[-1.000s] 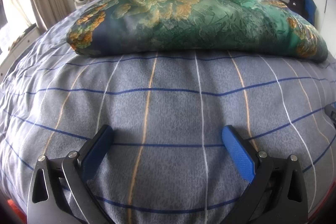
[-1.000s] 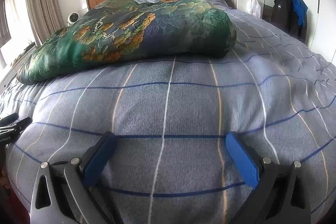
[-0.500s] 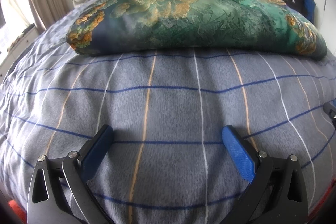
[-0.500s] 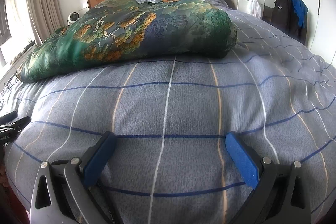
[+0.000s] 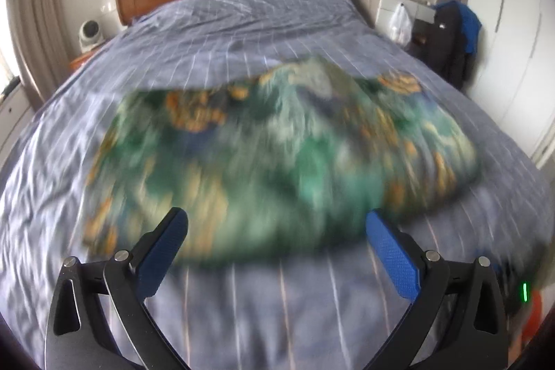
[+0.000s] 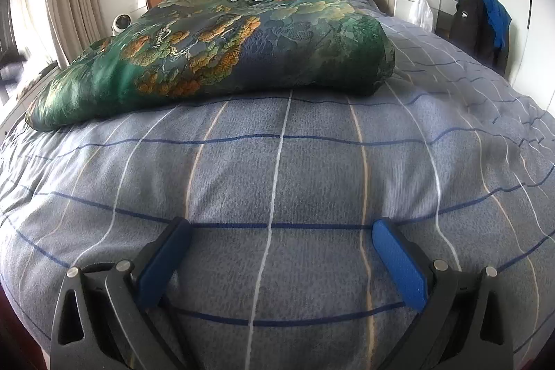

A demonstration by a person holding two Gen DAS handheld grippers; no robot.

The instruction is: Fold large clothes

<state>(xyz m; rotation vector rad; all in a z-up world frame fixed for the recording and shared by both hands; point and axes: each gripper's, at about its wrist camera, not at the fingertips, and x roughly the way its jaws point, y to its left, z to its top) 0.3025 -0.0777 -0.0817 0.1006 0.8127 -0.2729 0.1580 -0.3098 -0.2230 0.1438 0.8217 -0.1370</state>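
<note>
left tool (image 5: 275, 252) spread wide above green quilt (image 5: 277, 158) (blurred) | right tool (image 6: 281, 260) spread wide, low over bedspread (image 6: 277, 169)

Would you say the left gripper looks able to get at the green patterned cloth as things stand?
Probably yes: the left gripper is open, with the green patterned cloth straight ahead on the bed and nothing between, though this view is blurred.

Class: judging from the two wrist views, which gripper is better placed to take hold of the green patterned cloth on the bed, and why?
Probably the left gripper: open, with the green cloth right at its fingertips. The right gripper, also open, sits low over the bedspread, farther from the cloth.
</note>
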